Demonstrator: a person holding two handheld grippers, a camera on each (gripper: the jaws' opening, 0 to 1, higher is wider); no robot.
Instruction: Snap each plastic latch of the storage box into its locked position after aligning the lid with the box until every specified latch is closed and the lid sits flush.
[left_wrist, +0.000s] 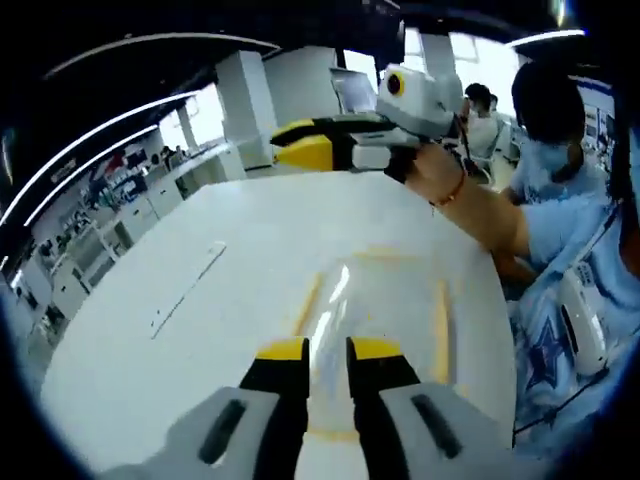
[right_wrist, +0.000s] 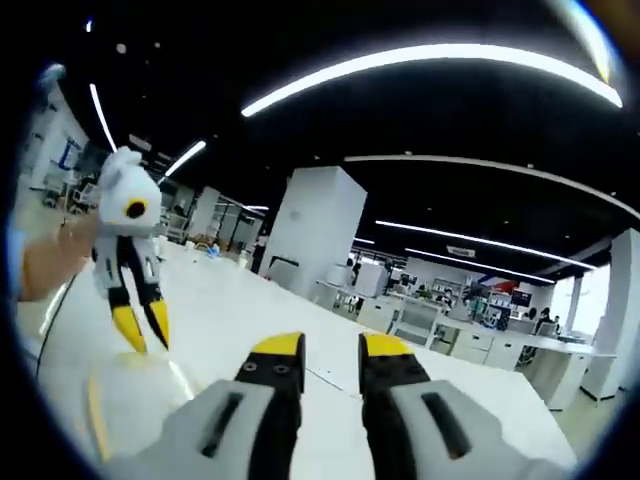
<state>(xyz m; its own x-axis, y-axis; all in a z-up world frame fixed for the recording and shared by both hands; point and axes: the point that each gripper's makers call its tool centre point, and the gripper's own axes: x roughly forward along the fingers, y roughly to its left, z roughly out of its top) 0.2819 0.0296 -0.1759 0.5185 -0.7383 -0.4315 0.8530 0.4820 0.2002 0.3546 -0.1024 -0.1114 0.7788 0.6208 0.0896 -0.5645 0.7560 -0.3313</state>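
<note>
A clear storage box (left_wrist: 385, 300) with its see-through lid on lies on the white table (left_wrist: 200, 330). Yellow latches (left_wrist: 441, 318) line its sides. My left gripper (left_wrist: 329, 349) hovers over the box's near edge, jaws a little apart with nothing between them. In the right gripper view that left gripper (right_wrist: 143, 327) points down at the box (right_wrist: 140, 395), just above it. My right gripper (right_wrist: 330, 346) is open and empty, raised off the table and looking across the room. In the left gripper view a person's hand holds the right gripper (left_wrist: 296, 142) beyond the box's far side.
A thin strip (left_wrist: 188, 288) lies on the table left of the box. A person in light blue (left_wrist: 570, 200) stands at the table's right edge. Pillars, desks and shelves fill the room behind.
</note>
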